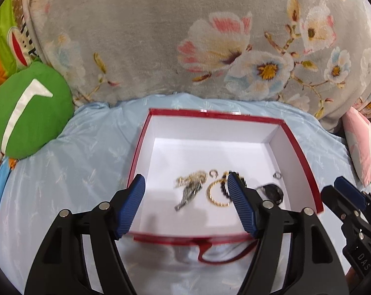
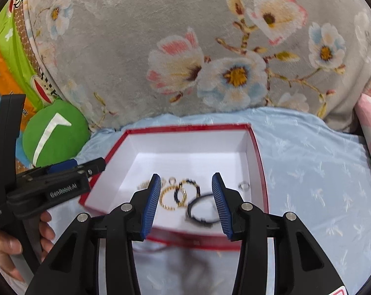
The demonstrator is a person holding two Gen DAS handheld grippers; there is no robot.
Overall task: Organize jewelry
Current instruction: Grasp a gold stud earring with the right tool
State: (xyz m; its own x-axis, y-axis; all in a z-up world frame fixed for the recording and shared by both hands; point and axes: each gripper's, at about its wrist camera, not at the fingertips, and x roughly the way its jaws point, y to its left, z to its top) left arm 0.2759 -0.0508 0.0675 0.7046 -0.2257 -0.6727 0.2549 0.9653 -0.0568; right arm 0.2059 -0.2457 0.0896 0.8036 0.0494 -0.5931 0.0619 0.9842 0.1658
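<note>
A red box with a white inside (image 1: 281, 132) (image 2: 255, 147) sits on a light blue sheet. In it lie a gold chain (image 1: 190, 179), a silvery piece (image 1: 189, 193), a gold ring bangle (image 1: 216, 194) (image 2: 169, 196), a dark bead bracelet (image 2: 189, 190), a black band (image 1: 272, 191) (image 2: 200, 209) and small silver rings (image 1: 277, 175) (image 2: 244, 186). My left gripper (image 1: 186, 189) is open and empty above the box's near side. My right gripper (image 2: 185, 189) is open and empty above the near jewelry; it also shows at the right of the left wrist view (image 1: 350, 191).
A grey floral blanket (image 1: 185, 36) rises behind the box. A green round cushion (image 1: 25, 113) lies at the left and a pink pillow (image 1: 362, 145) at the right. A red cord (image 1: 219, 253) lies in front of the box.
</note>
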